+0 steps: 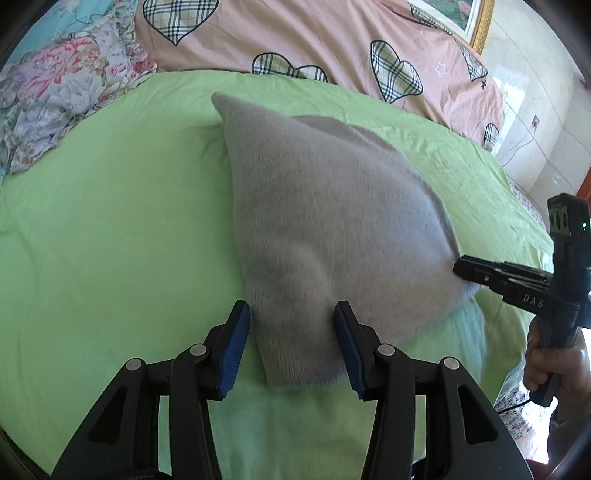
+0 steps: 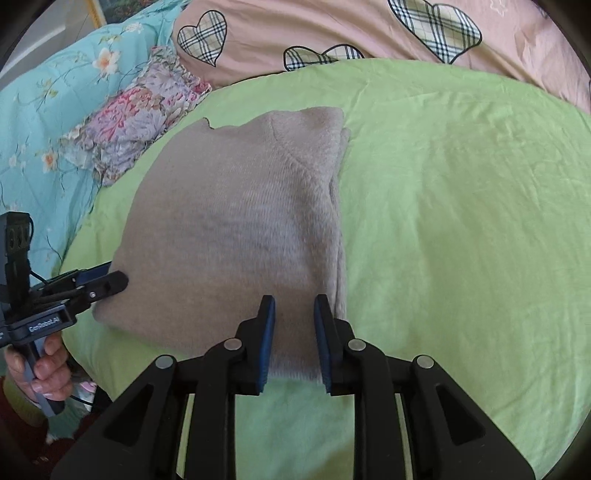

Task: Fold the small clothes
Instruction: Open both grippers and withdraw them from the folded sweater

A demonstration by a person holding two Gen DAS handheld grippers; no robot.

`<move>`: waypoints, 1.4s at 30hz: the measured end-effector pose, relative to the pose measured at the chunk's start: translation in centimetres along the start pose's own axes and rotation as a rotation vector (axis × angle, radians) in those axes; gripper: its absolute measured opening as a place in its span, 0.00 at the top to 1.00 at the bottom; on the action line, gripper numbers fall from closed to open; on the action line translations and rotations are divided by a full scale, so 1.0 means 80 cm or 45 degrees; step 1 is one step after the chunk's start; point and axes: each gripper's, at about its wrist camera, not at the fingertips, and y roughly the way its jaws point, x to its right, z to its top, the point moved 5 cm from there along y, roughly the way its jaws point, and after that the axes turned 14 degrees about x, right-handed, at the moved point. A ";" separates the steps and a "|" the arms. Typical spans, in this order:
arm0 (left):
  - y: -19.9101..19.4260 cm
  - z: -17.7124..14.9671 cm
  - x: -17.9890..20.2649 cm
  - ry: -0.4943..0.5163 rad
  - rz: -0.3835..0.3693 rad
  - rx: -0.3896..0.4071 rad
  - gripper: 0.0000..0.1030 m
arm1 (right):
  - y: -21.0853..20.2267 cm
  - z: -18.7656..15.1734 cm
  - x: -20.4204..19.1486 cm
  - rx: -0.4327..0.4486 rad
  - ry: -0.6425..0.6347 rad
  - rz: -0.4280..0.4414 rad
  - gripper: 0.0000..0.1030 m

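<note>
Sheet: light green cloth, smooth with fine creases, covering the bed; bulges under the fisheye view.
Quilt: pink, printed with plaid hearts, bunched along the far edge of the sheet; cut off by the frame.
Floral bedding: ruffled pink and lilac flower print, with turquoise flowered cloth beside it, at the left end of the sheet.
Sweater: soft, fuzzy grey-beige knit, folded into a thick pad lying in the middle of the sheet; ribbed hem at the near edge, layered fold edges along one side. Slightly blurred; how many layers it has I cannot tell.
Left gripper: black frame, blue textured pads; fingers spread wide to either side of the sweater's near hem corner, not pinching it. In the right wrist view its tip touches the sweater's left edge.
Right gripper: same build; fingers parted by a narrower gap, the hem between them, not clamped. Seen from the left wrist, its tip meets the sweater's right edge.
Hands: bare fingers on each grip, partly cut off.
</note>
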 end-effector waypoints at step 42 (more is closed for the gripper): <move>-0.093 -0.048 0.034 0.095 0.246 -0.006 0.17 | -0.090 -0.071 -0.029 -0.009 0.085 0.001 0.30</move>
